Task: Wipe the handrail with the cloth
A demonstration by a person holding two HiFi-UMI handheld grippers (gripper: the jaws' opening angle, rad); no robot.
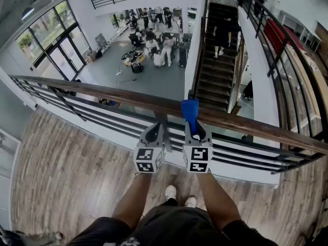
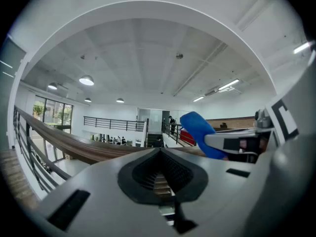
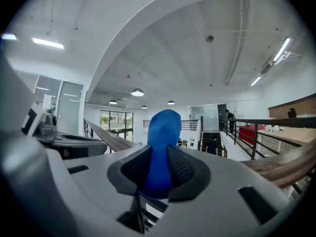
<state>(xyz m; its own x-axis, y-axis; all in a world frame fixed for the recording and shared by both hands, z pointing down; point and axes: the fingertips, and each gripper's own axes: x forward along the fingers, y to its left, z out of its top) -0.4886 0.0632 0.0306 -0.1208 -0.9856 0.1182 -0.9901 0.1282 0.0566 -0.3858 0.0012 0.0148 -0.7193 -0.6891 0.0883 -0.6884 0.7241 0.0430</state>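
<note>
Handrail: long brown wooden rail [image 1: 102,92], smooth and a bit glossy, running corner to corner across the head view from upper left to lower right.
Where it sits: on top of a balcony railing with black horizontal bars [image 1: 77,109] under it. The wood floor [image 1: 66,173] is on the near side, and past it there's a drop to a lobby and a staircase [image 1: 215,70].
Left tongs: left tongs [image 1: 155,128] pretty much closed up, only a thin slit between the pads, and nothing gripped in there [image 2: 161,154]. They're parked just beside the right ones, tip right up at the rail's near edge. Can't tell if it actually touches.
Right tongs: right tongs [image 1: 193,129] clamped on the cloth, pads squeezed against both sides of it [image 3: 159,154].
Cloth: blue cloth [image 1: 190,111], folded into a narrow strip with a rounded end that sticks out past the tongs. From the head view that end lies across the handrail, but whether it's pressed on the wood I honestly can't tell.
</note>
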